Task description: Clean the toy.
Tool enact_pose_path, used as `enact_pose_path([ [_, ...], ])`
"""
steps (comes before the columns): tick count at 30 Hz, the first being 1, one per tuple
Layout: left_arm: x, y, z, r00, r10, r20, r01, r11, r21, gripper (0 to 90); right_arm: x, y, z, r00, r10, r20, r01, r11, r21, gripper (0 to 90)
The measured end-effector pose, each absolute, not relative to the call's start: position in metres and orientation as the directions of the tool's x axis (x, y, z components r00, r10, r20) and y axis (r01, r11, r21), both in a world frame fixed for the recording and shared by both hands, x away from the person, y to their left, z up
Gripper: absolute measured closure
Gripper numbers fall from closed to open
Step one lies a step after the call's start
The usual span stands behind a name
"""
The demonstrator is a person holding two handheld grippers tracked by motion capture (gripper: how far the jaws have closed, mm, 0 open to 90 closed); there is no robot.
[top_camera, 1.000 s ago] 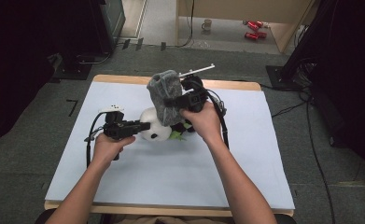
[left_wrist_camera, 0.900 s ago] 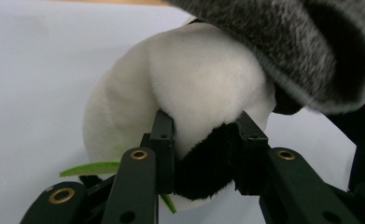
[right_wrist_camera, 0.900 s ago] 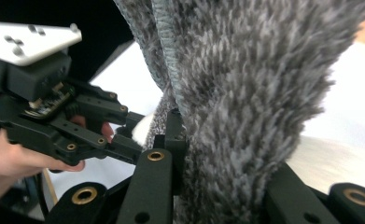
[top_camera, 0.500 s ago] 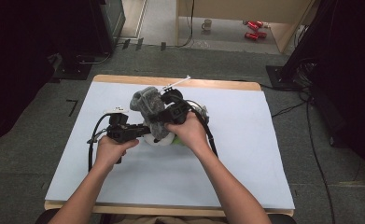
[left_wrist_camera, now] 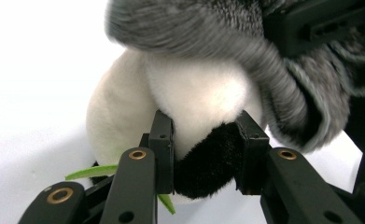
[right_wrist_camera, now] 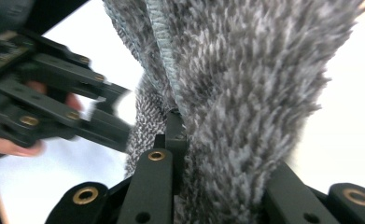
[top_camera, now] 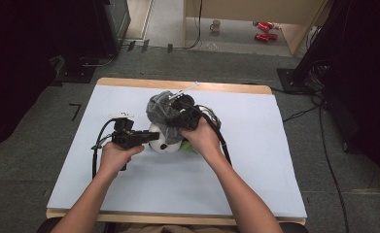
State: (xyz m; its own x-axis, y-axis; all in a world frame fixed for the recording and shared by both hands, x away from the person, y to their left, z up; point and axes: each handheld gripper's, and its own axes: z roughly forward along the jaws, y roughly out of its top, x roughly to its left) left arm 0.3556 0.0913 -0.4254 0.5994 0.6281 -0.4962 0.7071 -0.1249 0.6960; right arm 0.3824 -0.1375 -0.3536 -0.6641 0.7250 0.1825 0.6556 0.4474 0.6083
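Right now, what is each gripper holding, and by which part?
The left gripper clamps the plush panda by a black-and-white limb. The right gripper grips the grey fuzzy cloth by a bunched fold, over the panda.

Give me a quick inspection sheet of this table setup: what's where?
Surface: white sheet over a wooden table.
Job's things: fuzzy grey knitted cloth draped on a white-and-black plush panda toy.
Clutter: green leaf piece by the toy.
Grippers: left gripper shut on the toy; right gripper shut on the cloth.
Cables: black cable loops from the left gripper.
Surroundings: grey carpet; a mug and red items on the floor.
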Motion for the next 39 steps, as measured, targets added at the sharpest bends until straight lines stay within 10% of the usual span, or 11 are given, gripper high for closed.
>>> enact_pose_path([
  [39, 0.360, 0.097, -0.429, 0.585, 0.612, -0.532, 0.723, -0.095, 0.685, 66.0, 0.390, -0.228, -0.302, -0.532, 0.778, 0.335, 0.702, 0.183, 0.688, 79.0],
])
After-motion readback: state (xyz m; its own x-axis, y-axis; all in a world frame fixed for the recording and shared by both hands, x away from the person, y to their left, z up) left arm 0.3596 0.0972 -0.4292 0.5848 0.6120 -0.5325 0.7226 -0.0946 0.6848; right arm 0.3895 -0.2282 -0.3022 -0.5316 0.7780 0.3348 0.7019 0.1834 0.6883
